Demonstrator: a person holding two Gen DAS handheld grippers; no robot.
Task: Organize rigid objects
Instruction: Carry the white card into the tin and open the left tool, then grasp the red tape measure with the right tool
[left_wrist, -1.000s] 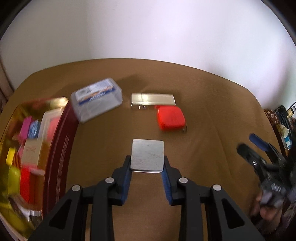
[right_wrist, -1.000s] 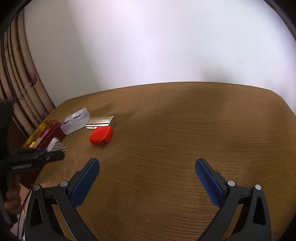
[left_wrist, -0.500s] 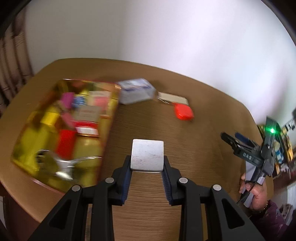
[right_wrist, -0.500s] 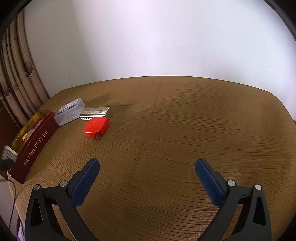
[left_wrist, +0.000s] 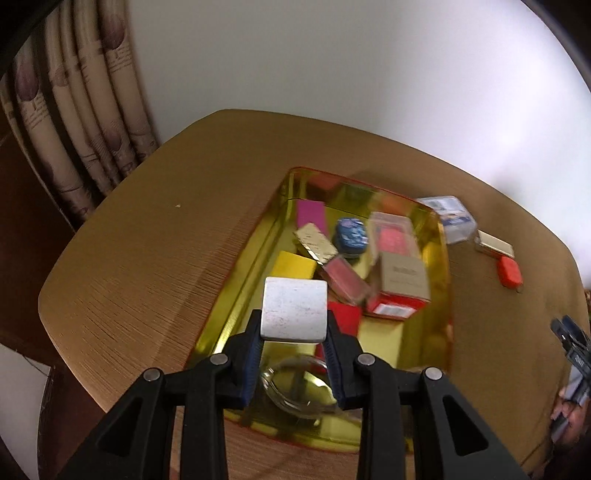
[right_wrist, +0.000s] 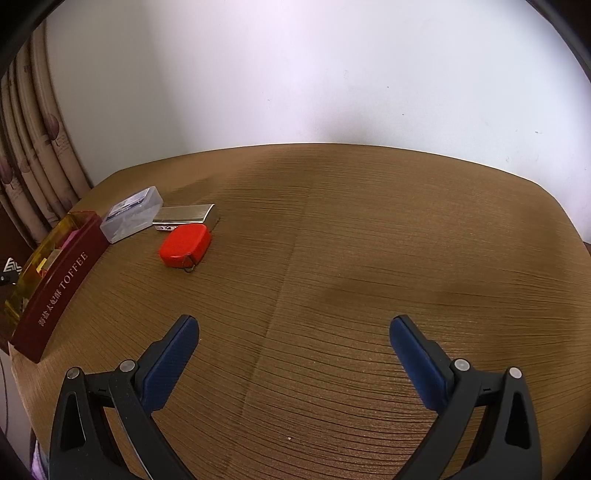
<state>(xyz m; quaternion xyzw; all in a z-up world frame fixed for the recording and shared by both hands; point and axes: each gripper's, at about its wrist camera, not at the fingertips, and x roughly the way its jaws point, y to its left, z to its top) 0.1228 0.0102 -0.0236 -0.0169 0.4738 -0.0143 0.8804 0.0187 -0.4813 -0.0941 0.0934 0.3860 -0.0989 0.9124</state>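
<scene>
My left gripper (left_wrist: 294, 332) is shut on a flat square silver tin (left_wrist: 294, 314) and holds it above the near end of a gold-lined toffee tin box (left_wrist: 243, 258) with several small boxes inside. That box shows in the right wrist view as a maroon wall (right_wrist: 59, 291) at the left. Outside it lie a clear plastic case (right_wrist: 131, 214), a silver metal box (right_wrist: 186, 216) and a red tape-measure case (right_wrist: 184, 245). My right gripper (right_wrist: 293, 339) is open and empty above bare table.
A glass bowl (left_wrist: 295, 391) sits at the near end inside the box. The brown round table (right_wrist: 369, 258) stands against a white wall. Curtains (left_wrist: 74, 129) hang at the left. The table edge is close behind the box on the left.
My left gripper has swung left with the silver tin, from over bare table to above the toffee box. My right gripper has moved slightly forward and stays open.
</scene>
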